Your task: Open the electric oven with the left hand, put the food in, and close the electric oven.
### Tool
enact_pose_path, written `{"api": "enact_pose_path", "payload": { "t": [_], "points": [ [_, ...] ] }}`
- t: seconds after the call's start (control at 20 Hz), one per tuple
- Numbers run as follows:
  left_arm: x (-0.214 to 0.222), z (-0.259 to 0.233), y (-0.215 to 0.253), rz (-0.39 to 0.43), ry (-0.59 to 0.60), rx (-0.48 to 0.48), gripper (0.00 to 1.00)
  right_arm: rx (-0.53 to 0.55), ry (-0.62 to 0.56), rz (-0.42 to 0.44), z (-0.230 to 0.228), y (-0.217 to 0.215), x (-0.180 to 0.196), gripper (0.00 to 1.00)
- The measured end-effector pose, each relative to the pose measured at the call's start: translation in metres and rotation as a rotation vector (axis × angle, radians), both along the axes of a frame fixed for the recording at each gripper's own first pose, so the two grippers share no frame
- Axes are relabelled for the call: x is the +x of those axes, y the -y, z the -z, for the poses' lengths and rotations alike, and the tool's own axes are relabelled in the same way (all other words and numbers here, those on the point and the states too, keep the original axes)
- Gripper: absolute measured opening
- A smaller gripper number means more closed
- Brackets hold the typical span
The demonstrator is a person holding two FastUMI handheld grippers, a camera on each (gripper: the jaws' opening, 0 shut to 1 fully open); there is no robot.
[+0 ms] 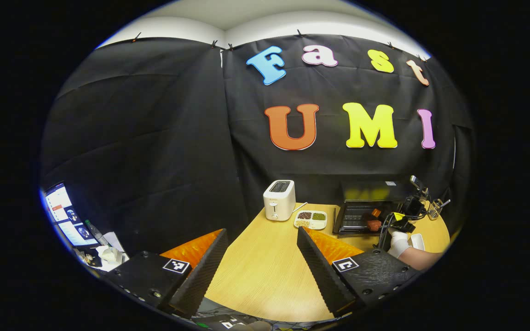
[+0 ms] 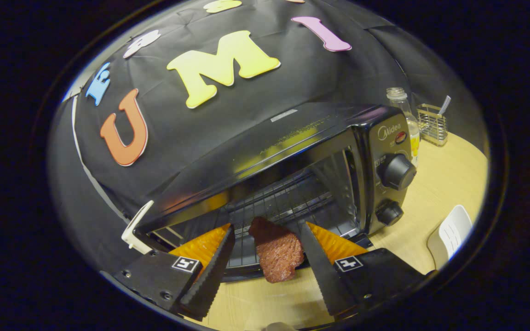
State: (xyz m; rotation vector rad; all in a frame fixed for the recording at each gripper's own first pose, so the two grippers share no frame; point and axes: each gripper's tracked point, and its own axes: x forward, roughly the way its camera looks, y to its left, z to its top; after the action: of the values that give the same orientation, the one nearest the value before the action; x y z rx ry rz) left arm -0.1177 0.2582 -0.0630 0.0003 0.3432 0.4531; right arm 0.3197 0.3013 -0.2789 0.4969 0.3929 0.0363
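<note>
In the left gripper view, the left gripper (image 1: 260, 262) hangs over the near part of the wooden bench (image 1: 265, 271) with its jaws spread wide and nothing between them. Further back there's a white toaster (image 1: 279, 199), and just to its right a divided tray (image 1: 310, 219) with some grains or beans in it. Right of that sits the black oven (image 1: 370, 202) with its door (image 1: 354, 220) dropped open. The right gripper (image 1: 405, 216) is at the door, held by a gloved hand (image 1: 398, 242), and a reddish piece of meat (image 1: 374, 225) is right there at the door too. A monitor (image 1: 66, 215) glows way off to the left.

In the right gripper view, the right gripper (image 2: 265, 257) is up close to the oven (image 2: 292, 161). The meat (image 2: 276, 250) sits between its jaws, which are fairly wide; can't tell if both actually press on it. It lies over the front edge of the open door, tip toward the wire rack (image 2: 283, 197). A glass bottle (image 2: 403, 115) and a wire holder (image 2: 432, 123) stand past the oven.
</note>
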Motion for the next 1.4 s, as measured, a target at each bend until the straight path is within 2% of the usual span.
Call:
{"api": "enact_pose_path", "payload": {
  "t": [0.2, 0.25, 0.3, 0.55, 0.7, 0.75, 1.05, 1.25, 1.4],
  "points": [
    [-0.005, 0.0, 0.01, 0.008, 0.013, -0.008, 0.97, -0.034, 0.014, -0.021, -0.009, 0.015, -0.02, 0.92],
    [-0.008, -0.002, 0.015, 0.014, 0.018, -0.002, 0.97, -0.059, 0.027, -0.036, -0.014, 0.018, -0.029, 0.89],
    [-0.011, -0.003, 0.017, 0.021, 0.024, 0.003, 0.97, -0.085, 0.042, -0.052, -0.022, 0.023, -0.038, 0.92],
    [-0.035, -0.007, 0.05, 0.065, 0.068, -0.001, 0.97, -0.192, 0.175, -0.128, -0.087, 0.056, -0.105, 0.93],
    [-0.046, -0.002, 0.081, 0.115, 0.098, -0.012, 0.97, -0.255, 0.263, -0.143, -0.135, 0.095, -0.157, 0.95],
    [-0.048, 0.002, 0.091, 0.135, 0.105, -0.02, 0.97, -0.283, 0.282, -0.146, -0.149, 0.111, -0.175, 0.98],
    [-0.029, 0.031, 0.161, 0.24, 0.118, -0.078, 0.97, -0.392, 0.341, -0.124, -0.206, 0.212, -0.261, 0.96],
    [0.001, 0.057, 0.206, 0.311, 0.07, -0.069, 0.97, -0.393, 0.355, -0.081, -0.218, 0.271, -0.273, 0.98],
    [0.028, 0.083, 0.228, 0.32, 0.025, -0.038, 0.97, -0.386, 0.335, -0.123, -0.218, 0.302, -0.265, 0.99]
  ]
}}
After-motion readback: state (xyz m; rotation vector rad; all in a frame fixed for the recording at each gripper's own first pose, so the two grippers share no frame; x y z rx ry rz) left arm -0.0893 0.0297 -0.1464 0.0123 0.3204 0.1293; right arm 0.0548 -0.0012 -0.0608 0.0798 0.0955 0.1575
